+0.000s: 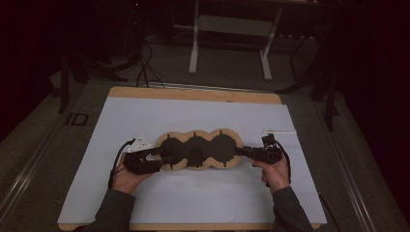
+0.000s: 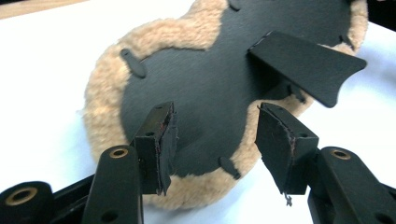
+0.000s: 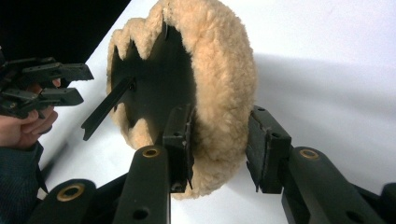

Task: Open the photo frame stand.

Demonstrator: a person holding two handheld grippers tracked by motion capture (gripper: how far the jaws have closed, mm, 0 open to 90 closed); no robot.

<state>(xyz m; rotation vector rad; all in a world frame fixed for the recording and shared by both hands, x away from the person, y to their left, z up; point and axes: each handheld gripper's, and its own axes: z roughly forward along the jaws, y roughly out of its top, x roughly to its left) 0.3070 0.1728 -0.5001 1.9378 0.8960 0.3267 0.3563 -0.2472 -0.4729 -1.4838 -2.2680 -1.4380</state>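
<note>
A long three-lobed pad (image 1: 198,150) lies across the middle of the white sheet, tan fleece around a black face (image 2: 205,88). A flat black strap (image 2: 308,65) sticks up from its middle lobe. My left gripper (image 1: 162,157) sits at the pad's left end. Its jaws (image 2: 215,135) are open over the left lobe, with nothing pressed between them. My right gripper (image 1: 241,152) is at the right end, shut on the fleece rim (image 3: 224,70): one pad lies on the black face, the other on the fleece side (image 3: 219,140). Farther off, the left gripper (image 3: 70,84) is in a hand.
The white sheet (image 1: 193,198) covers a wooden table whose bare edge (image 1: 193,93) runs along the back. A thin white strip (image 1: 280,131) lies on the sheet near the right gripper. Beyond the table stands a white metal frame (image 1: 196,43) on a dark floor with cables.
</note>
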